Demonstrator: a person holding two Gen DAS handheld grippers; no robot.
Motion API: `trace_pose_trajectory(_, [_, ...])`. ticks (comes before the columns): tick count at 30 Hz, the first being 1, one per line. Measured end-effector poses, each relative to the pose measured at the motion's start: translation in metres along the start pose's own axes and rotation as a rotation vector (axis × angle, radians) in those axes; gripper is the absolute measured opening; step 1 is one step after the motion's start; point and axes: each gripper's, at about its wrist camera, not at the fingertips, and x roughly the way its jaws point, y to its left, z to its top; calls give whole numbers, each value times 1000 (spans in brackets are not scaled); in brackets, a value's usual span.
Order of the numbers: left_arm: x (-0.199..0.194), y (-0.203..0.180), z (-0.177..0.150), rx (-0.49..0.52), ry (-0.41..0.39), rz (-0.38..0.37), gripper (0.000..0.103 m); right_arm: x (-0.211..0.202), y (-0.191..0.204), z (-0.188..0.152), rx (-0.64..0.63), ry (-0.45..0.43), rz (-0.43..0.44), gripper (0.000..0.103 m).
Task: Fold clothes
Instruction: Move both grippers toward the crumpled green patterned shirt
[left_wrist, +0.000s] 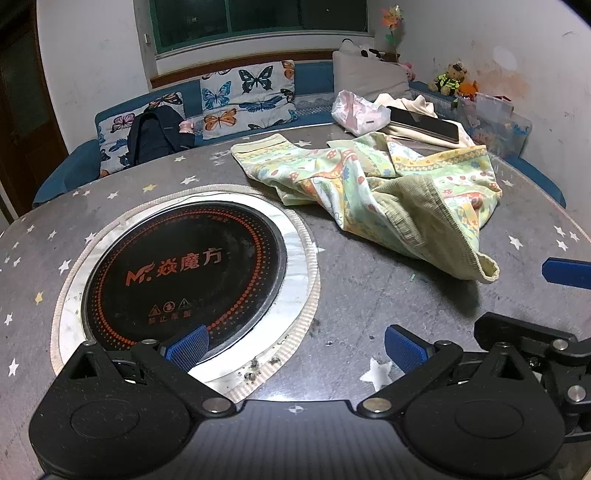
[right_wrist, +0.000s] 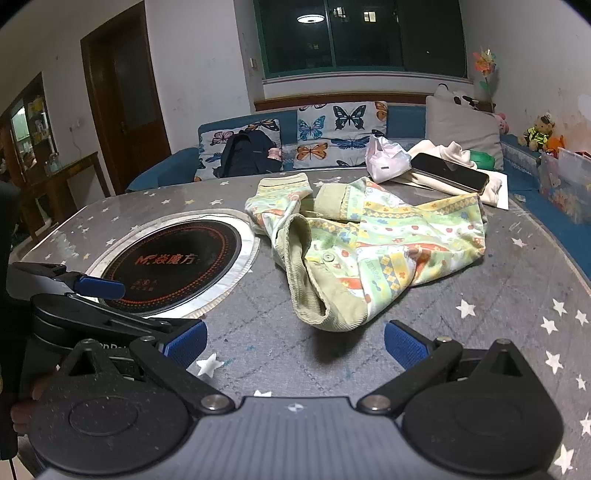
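— Grippers first. What are they doing?

— The left gripper (left_wrist: 293, 347) hangs low over the table (left_wrist: 369, 295), spread wide and holding nothing. The right gripper (right_wrist: 295, 343) is spread and bare too, just short of the shirt (right_wrist: 369, 251).

— Where is the shirt?

— It lies in a crumpled heap on the table, past the round cooker (left_wrist: 184, 269). A phone (right_wrist: 448, 171) sits behind it.

— So which step is this?

— Likely the very start. Nothing looks folded. Next, each gripper should pinch an edge and pull the shirt flat.
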Motion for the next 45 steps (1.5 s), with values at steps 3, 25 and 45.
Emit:
trace_pose_trajectory(3, [2, -2, 1, 2, 3, -1, 103, 1, -1, 0, 2, 2, -1, 103])
trace_pose_trajectory(25, [15, -16, 7, 37, 27, 18, 103, 5, -10, -2, 10, 24, -11, 103])
trace_pose_trajectory(45, [24, -17, 25, 45, 20, 43, 103, 10, -16, 3, 1, 38, -32, 103])
